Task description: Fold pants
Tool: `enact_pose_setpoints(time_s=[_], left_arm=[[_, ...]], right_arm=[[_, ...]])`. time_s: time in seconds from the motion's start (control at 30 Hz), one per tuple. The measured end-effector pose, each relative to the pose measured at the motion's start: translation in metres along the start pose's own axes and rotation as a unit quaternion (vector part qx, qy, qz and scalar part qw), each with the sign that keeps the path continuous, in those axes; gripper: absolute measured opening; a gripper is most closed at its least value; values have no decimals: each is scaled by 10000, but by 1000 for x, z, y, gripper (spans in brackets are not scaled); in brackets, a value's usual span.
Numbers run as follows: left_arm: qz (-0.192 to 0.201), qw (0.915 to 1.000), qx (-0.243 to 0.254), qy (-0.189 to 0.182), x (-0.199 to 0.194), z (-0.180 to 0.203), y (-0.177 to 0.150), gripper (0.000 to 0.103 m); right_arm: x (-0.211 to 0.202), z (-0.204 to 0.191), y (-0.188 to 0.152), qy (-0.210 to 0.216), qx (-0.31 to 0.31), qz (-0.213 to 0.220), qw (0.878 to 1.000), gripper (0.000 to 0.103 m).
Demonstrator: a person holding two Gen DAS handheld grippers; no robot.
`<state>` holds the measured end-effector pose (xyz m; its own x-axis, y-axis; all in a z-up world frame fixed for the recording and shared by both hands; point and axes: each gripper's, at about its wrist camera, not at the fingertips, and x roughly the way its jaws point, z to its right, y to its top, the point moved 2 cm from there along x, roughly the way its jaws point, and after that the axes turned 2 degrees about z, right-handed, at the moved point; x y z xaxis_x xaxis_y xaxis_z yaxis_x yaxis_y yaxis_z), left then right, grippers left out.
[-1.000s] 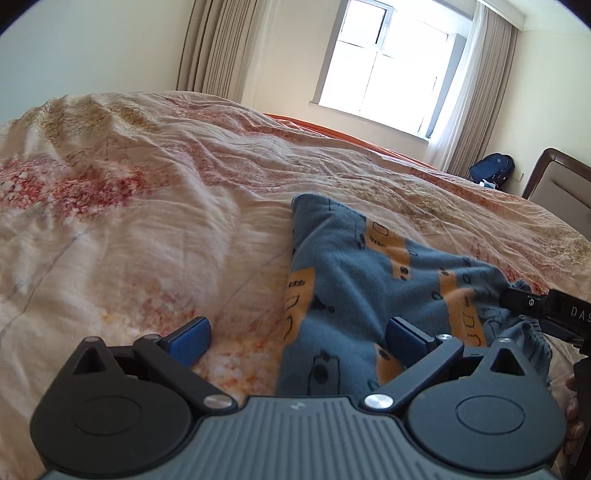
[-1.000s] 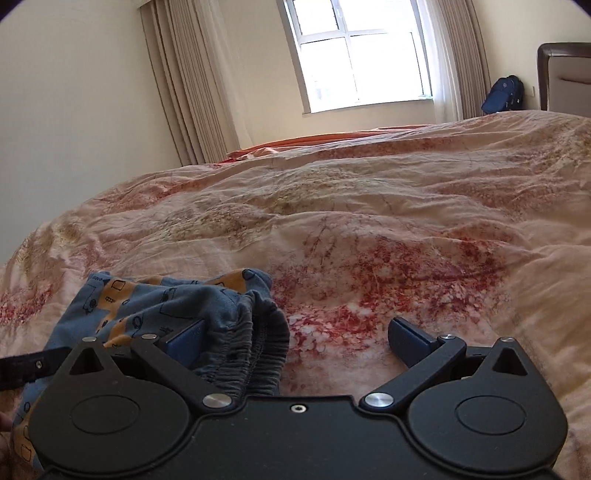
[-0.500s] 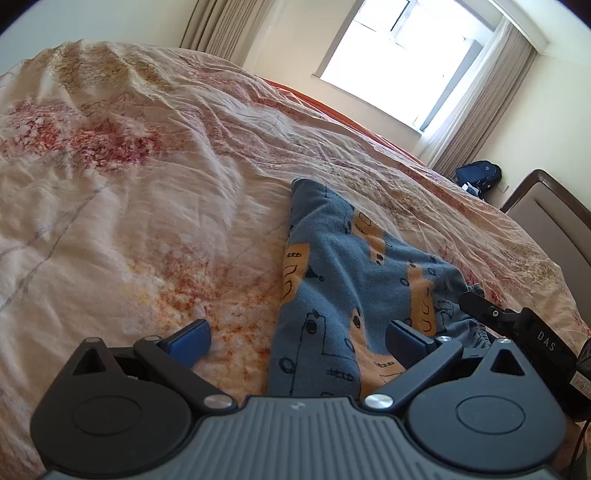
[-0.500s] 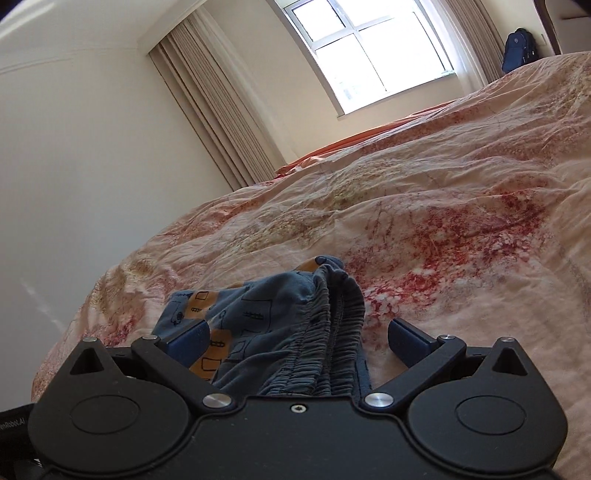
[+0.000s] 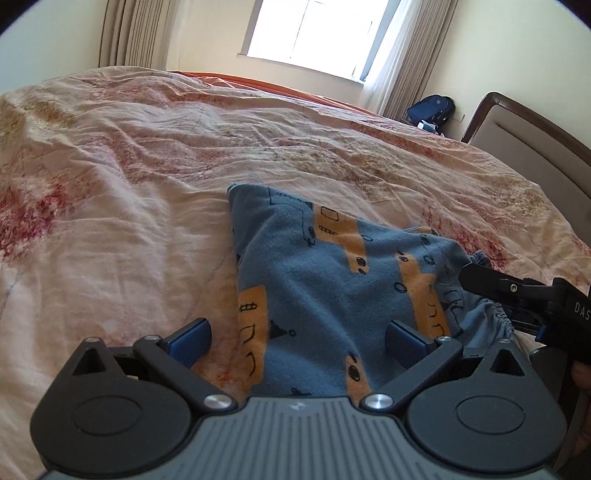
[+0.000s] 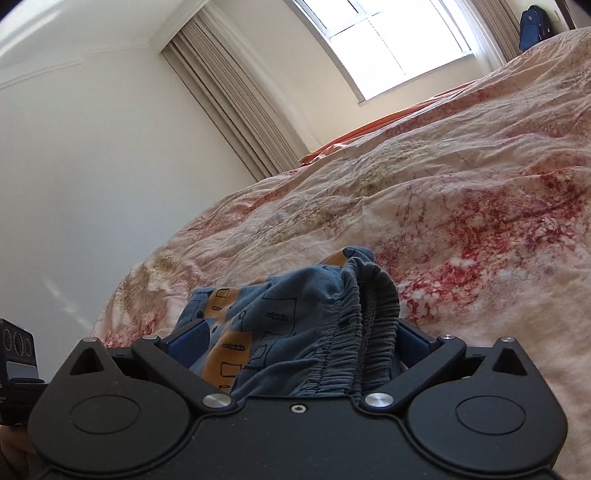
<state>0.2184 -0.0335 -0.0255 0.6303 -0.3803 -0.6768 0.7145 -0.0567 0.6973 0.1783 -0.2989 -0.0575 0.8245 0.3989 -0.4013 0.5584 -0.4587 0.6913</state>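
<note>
Blue pants with orange patches and black drawings lie folded on the floral bedspread. My left gripper is open, its jaws straddling the pants' near left edge. My right gripper is open too, with the gathered elastic waistband bunched between its jaws. The right gripper also shows in the left wrist view at the waistband end of the pants.
The bedspread runs far to the left and back. A padded headboard stands at the right. A window with curtains and a dark blue backpack are beyond the bed.
My right gripper has pushed further onto the waistband and tilted upward, so the fabric now fills the space between its jaws. My left gripper has shifted slightly along the pants' edge.
</note>
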Motion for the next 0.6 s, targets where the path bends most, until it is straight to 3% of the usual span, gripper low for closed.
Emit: enact_pose_setpoints(time_s=[0.33, 0.6], left_arm=[[-102, 9998, -58, 148, 2, -2, -6, 102], [-244, 9993, -280, 41, 5, -10, -5, 102]], right_arm=[[6, -3, -5, -195, -236, -155, 9994, 103], [4, -1, -4, -146, -143, -102, 9997, 102]])
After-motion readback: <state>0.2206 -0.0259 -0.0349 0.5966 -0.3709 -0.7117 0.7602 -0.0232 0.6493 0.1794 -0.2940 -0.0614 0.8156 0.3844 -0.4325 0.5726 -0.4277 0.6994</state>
